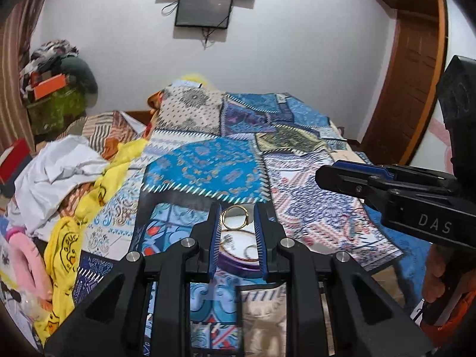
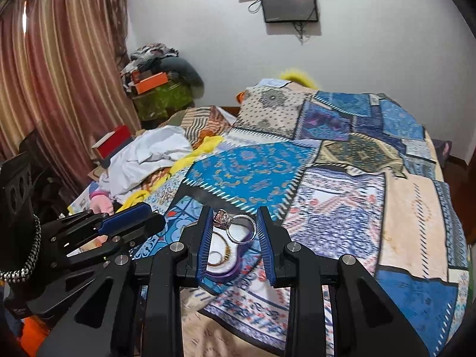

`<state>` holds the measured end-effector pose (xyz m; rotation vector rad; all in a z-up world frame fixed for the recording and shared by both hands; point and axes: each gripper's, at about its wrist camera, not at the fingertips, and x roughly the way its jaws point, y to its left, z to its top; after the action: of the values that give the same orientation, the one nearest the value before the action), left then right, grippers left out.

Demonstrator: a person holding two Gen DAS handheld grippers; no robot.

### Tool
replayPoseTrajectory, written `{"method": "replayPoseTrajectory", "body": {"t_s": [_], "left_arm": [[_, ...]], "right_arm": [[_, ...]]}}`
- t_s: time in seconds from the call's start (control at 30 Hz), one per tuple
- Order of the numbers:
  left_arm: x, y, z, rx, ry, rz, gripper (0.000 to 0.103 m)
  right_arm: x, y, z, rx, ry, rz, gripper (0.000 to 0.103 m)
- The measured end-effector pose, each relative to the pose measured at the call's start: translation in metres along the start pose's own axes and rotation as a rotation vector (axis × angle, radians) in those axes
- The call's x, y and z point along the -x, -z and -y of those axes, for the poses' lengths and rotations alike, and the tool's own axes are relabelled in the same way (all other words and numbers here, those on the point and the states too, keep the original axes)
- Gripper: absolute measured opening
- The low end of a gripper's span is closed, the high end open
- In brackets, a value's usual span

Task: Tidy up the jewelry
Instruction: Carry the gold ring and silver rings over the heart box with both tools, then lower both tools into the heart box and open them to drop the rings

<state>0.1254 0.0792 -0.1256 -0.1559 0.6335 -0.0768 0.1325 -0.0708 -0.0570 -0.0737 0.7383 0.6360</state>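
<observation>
My left gripper (image 1: 236, 212) is shut on a thin gold ring (image 1: 235, 217), held upright between the blue pads above a purple-rimmed white dish (image 1: 238, 263) that holds more jewelry. My right gripper (image 2: 235, 215) is shut on a silver ring with a stone cluster (image 2: 238, 226), held tilted over the same dish (image 2: 223, 270), where a gold ring (image 2: 218, 257) lies. Each gripper also shows in the other's view: the right one at the right edge (image 1: 324, 175), the left one at the lower left (image 2: 154, 217).
The dish sits on a patchwork blue bedspread (image 1: 208, 166) covering the bed. White and yellow clothes (image 1: 65, 172) are piled at the left. A curtain (image 2: 59, 74) hangs at the left, a wooden door (image 1: 410, 68) at the right, a wall screen (image 1: 203, 9) ahead.
</observation>
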Motion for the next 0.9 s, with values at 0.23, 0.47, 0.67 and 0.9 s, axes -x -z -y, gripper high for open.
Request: {"method": "replayPoseTrajectory", "body": {"t_s": [0.23,0.47,0.67,0.9], "left_arm": [[-0.027,0.010,-0.013,0.027,0.013,-0.059,0.021],[-0.052,0.021,-0.009,0.023,0.064,-0.117,0.021],[-0.065,0.025,-0.009,0.023,0.079,-0.143,0.021],[-0.072,0.026,-0.011,0.026,0.078,-0.169,0.021]], "right_arm": [[-0.034,-0.002,-0.003,0.002,-0.033,-0.063,0.027],[-0.062,-0.001,-0.005,-0.007,-0.055,-0.125,0.027],[-0.079,0.002,-0.005,-0.010,-0.065,-0.166,0.027],[-0.087,0.004,-0.001,-0.035,-0.078,-0.196,0.028]]}}
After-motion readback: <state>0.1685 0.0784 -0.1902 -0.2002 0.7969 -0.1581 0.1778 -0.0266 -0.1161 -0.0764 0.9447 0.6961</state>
